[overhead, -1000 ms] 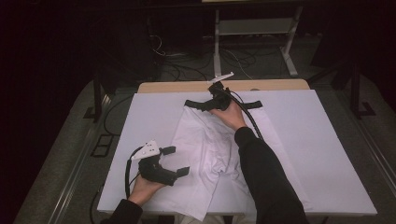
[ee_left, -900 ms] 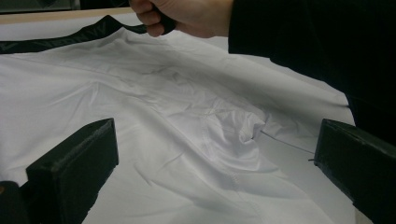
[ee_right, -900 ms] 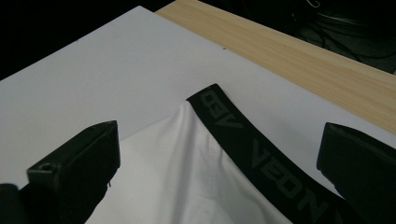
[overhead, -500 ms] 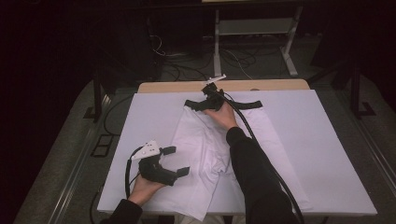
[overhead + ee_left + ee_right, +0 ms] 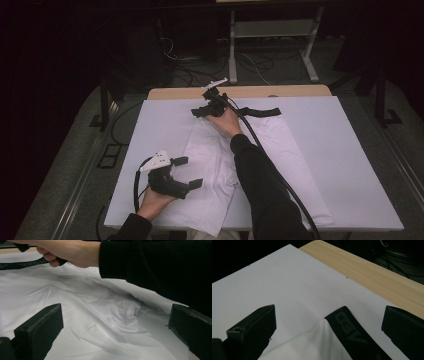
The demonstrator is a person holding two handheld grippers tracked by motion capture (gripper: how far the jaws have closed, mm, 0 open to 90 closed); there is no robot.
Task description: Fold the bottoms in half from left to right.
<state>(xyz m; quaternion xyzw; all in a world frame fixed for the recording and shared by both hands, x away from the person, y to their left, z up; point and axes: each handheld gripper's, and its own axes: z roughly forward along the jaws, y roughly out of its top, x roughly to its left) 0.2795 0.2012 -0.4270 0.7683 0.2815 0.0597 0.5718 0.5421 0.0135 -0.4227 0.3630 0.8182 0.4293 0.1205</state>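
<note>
We have the white shorts [image 5: 225,165] spread on the bench [image 5: 350,150]; both tools gape empty. Our right tool [image 5: 202,109] should straddle the black waistband [image 5: 348,332] corner squarely, while the left tool [image 5: 187,172] hovers low.

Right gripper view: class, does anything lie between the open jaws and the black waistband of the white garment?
Nothing visible does. The black waistband lies on the white sheet between the jaws of the right gripper, with no other object between them.
</note>
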